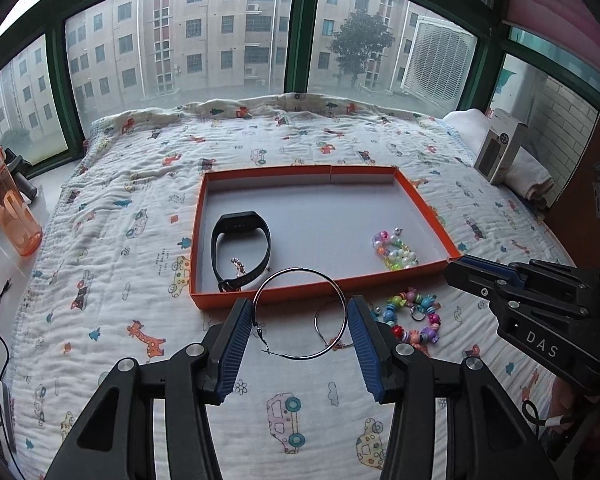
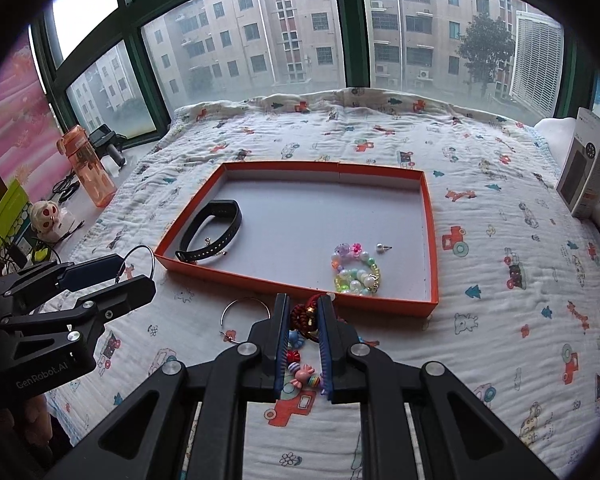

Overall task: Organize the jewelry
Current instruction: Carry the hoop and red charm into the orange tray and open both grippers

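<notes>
An orange tray lies on the bed. It holds a black band, a pastel bead bracelet and a pearl stud. My left gripper is shut on a large silver hoop earring, held just above the tray's near edge. A smaller hoop lies on the quilt. My right gripper is shut on a red braided bracelet. A colourful bead bracelet lies under it.
An orange water bottle stands on the left ledge with cables and small items. A grey box leans on folded towels at the right. The patterned quilt covers the bed up to the window.
</notes>
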Motion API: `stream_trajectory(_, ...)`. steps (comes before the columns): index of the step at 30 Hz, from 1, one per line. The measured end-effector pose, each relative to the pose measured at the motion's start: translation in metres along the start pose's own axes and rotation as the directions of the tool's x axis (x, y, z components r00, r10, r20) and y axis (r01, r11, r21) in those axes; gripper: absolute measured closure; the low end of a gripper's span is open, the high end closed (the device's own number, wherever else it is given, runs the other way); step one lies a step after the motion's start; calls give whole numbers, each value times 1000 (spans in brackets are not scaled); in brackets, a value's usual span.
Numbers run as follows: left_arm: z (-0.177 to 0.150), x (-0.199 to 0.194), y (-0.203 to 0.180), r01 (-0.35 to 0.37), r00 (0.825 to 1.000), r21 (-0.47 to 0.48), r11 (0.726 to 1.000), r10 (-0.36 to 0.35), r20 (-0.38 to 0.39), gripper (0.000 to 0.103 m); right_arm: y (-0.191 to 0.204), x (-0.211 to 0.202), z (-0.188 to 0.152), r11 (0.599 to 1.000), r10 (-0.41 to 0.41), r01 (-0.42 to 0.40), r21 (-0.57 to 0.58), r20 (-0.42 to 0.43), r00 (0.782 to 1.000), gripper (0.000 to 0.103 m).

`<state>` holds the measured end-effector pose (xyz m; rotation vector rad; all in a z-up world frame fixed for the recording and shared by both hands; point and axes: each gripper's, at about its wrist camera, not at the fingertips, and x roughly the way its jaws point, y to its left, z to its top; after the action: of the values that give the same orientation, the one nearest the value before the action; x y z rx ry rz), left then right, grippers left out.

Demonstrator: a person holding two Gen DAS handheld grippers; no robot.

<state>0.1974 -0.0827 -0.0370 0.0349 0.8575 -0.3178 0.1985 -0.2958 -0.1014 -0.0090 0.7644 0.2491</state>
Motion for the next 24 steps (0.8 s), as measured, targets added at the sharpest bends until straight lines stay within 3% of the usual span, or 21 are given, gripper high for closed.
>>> stream_trajectory(12, 49, -21, -10, 10, 994, -5, 1000, -9, 111, 51, -8, -23, 30, 1000, -25, 26, -12, 102, 995, 87)
stream_trajectory(24, 94, 45, -10, 22, 997, -3, 1000, -22, 77, 51, -35, 14, 56, 999, -48, 47, 17, 88, 995, 87)
